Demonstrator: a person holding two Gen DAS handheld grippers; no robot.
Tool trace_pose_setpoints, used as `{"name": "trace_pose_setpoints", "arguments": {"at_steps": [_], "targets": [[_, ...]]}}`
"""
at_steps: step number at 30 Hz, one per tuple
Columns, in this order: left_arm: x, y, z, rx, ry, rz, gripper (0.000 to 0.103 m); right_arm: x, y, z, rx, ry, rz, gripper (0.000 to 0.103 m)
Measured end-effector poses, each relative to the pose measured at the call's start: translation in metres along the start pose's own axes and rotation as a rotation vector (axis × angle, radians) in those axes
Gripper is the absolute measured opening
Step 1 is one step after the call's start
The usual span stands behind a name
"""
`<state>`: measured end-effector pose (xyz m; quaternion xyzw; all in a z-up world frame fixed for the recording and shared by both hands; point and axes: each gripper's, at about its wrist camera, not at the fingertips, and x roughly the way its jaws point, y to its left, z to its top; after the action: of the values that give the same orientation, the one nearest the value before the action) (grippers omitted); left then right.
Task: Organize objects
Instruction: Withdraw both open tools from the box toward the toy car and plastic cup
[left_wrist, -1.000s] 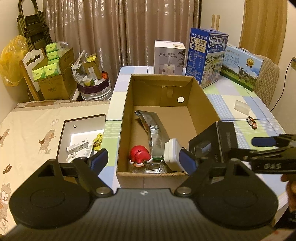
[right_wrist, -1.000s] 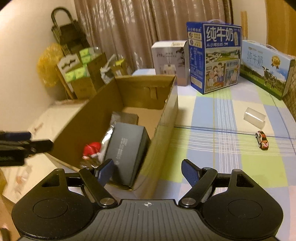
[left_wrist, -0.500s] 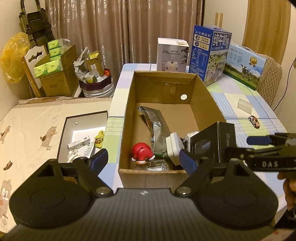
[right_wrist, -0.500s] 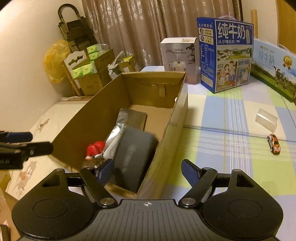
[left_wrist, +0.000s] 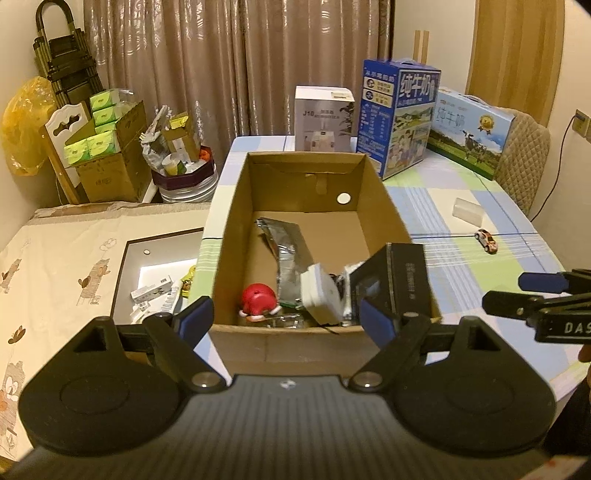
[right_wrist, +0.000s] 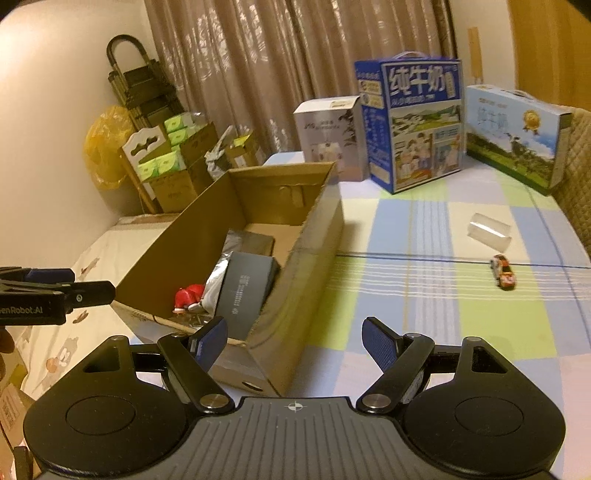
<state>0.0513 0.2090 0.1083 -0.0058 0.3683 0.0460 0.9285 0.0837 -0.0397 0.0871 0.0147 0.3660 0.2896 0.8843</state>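
A lived-in room of a home, used partly for storage.

Long brown curtains (left_wrist: 236, 66) close off the far wall. A checked cloth covers the bench (left_wrist: 461, 206), where milk gift cartons (left_wrist: 400, 114) stand, with a padded chair back (left_wrist: 521, 166) behind. Beside it lies a bed (left_wrist: 55, 258) in a cartoon-print sheet, and tissue packs fill a cardboard carton (left_wrist: 110, 166) next to a folded stepladder (left_wrist: 62, 70).

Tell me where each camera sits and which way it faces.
Left wrist: on the left hand-held gripper, angled down into the cardboard box; the right hand-held gripper shows at right.
Right wrist: on the right hand-held gripper, facing the box's right wall and the checked tablecloth.
Shared: box, toy car, milk cartons.
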Motion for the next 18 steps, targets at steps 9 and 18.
{"name": "trace_pose_setpoints", "arguments": {"at_steps": [9, 18], "targets": [[-0.012, -0.030, -0.005, -0.006, -0.007, -0.028, 0.089, -0.035, -0.030, -0.005, 0.051, -0.033, -0.038, 0.077], [-0.019, -0.065, 0.002, 0.013, -0.036, -0.061, 0.099, -0.067, -0.063, -0.008, 0.092, -0.069, -0.081, 0.077]]}}
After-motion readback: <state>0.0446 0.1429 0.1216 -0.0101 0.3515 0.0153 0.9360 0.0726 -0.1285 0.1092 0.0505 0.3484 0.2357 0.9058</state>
